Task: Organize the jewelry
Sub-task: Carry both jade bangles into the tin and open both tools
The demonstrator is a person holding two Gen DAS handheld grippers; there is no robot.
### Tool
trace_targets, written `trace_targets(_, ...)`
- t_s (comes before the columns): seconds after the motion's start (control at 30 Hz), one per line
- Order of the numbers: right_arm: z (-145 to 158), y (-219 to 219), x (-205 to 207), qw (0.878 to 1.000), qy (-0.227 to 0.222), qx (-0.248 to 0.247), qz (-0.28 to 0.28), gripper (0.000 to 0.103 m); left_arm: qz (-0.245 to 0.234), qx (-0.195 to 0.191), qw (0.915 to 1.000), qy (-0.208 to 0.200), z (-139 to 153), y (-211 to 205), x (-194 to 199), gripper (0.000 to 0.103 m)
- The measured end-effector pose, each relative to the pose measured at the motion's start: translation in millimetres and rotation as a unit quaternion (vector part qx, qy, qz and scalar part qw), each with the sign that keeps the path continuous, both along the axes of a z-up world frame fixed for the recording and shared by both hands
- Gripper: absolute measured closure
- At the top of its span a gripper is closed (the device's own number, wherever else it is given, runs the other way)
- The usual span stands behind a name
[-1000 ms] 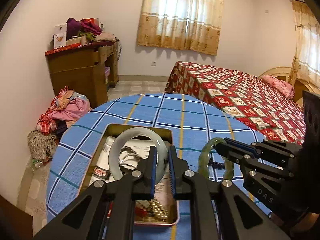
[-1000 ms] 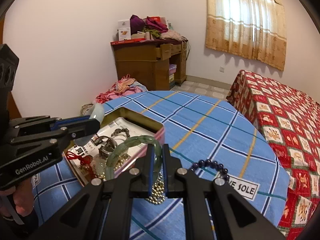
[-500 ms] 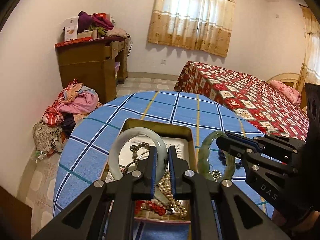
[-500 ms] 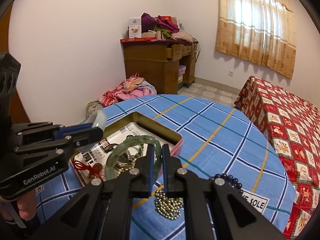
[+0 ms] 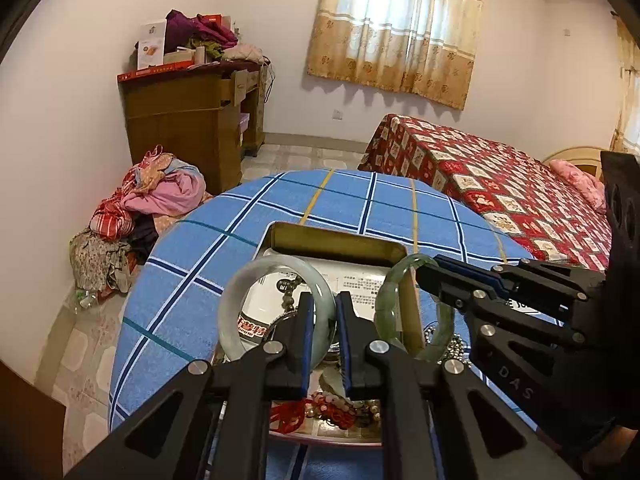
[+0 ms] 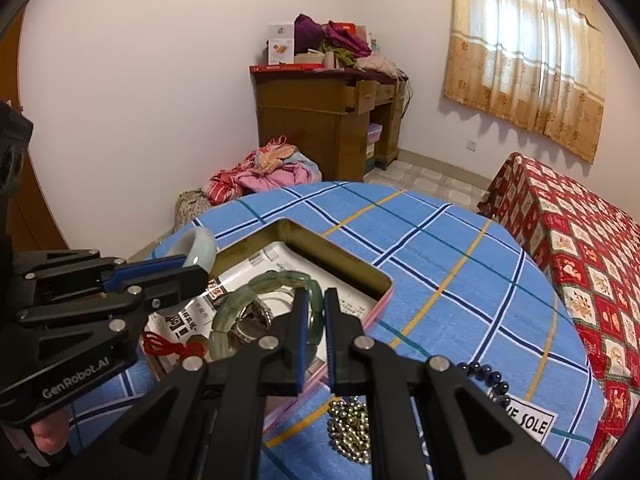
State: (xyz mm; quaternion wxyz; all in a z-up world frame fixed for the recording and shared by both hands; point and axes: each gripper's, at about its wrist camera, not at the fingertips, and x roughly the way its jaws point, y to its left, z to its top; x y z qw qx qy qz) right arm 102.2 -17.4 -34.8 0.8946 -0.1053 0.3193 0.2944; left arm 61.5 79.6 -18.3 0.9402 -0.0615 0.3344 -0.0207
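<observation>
My left gripper (image 5: pixel 323 312) is shut on a pale white-green jade bangle (image 5: pixel 244 292), held over the open tin box (image 5: pixel 336 240) on the round blue checked table (image 5: pixel 192 264). My right gripper (image 6: pixel 315 308) is shut on a darker green beaded bangle (image 6: pixel 240 296), also over the tin (image 6: pixel 340 256). In the left wrist view the right gripper (image 5: pixel 424 276) holds that green bangle (image 5: pixel 390 292) at the tin's right wall. In the right wrist view the left gripper (image 6: pixel 192 268) and white bangle (image 6: pixel 196 244) hang at the tin's left edge. Inside lie papers, a red cord (image 6: pixel 168 346) and beads.
A gold bead chain (image 6: pixel 350 428) and a dark bead bracelet (image 6: pixel 486 378) lie on the table right of the tin, near a white label (image 6: pixel 524 420). A red patterned bed (image 5: pixel 500 188), a wooden desk (image 5: pixel 188 120) and a clothes pile (image 5: pixel 148 200) surround the table.
Both grippers, each still gripping its bangle, have shifted over the table until the bangles hang above the tin's inside. The green bangle has come from outside the tin's right side to its wall.
</observation>
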Motion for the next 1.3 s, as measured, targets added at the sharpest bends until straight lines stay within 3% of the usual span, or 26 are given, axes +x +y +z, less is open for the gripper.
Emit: trace_targets(1.3, -43.0, 22.9, 1.9, 0.998, 0.035, -0.045, 0.011, 0.093, -0.007, -0.003, 0.9984, 0.055, -36.9, 1.9, 19.0, 0.092)
